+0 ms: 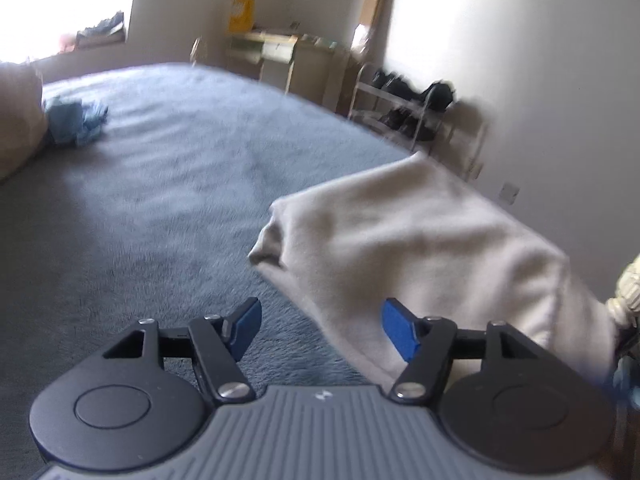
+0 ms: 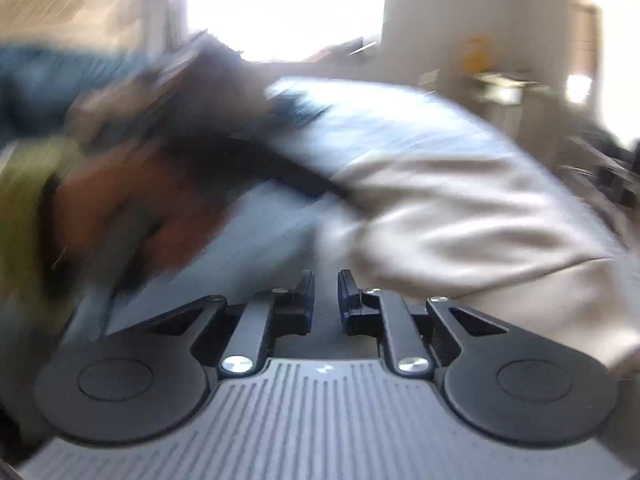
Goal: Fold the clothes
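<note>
Covering most of both views, a grey-blue bed is seen. A beige garment is draped over its right edge, partly folded, just ahead of the left tongs, which are held wide w/ nothing between the blue pads. Right tongs are drawn narrow, nearly shut, empty; garment just beside them, right. Blue clothes lie far across bed, near a pillow.

Both cameras look forward and down from just behind their tongs, close over the grey bed. Both views share the pale garment and the far desk.
</note>
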`<state>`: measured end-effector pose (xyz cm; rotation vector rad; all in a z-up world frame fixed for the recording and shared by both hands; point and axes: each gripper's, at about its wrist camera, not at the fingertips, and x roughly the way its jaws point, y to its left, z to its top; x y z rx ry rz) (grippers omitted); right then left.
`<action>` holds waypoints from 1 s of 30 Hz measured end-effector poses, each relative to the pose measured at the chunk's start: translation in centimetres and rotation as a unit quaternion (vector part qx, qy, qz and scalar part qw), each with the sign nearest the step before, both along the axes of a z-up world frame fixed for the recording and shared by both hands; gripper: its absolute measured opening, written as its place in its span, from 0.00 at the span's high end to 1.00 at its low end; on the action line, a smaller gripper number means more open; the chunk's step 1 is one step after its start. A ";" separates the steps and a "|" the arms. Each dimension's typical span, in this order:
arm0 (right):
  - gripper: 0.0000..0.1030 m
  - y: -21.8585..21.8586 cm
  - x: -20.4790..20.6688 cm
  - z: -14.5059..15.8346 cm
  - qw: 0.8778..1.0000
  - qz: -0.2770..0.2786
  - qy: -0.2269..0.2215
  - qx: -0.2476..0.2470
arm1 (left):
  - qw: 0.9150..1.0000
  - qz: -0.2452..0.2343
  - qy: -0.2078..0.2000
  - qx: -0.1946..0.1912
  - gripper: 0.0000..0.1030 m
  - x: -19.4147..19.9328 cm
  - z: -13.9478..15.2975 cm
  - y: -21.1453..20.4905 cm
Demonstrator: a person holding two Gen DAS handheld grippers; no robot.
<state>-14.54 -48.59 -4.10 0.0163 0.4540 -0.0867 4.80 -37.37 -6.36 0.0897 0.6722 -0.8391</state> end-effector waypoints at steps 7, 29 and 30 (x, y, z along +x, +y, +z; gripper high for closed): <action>0.88 -4.8 -2.3 -2.4 0.993 -0.114 0.022 0.034 | 0.992 -0.093 -0.024 0.077 0.33 -6.2 -1.8 -1.7; 0.67 -7.8 6.6 3.3 0.989 -0.110 0.023 0.099 | 0.998 -0.045 0.051 0.003 0.13 -13.4 2.4 3.6; 0.68 -8.3 9.2 2.8 0.990 -0.108 0.036 0.087 | 0.998 -0.041 0.049 0.005 0.13 -13.2 2.1 3.8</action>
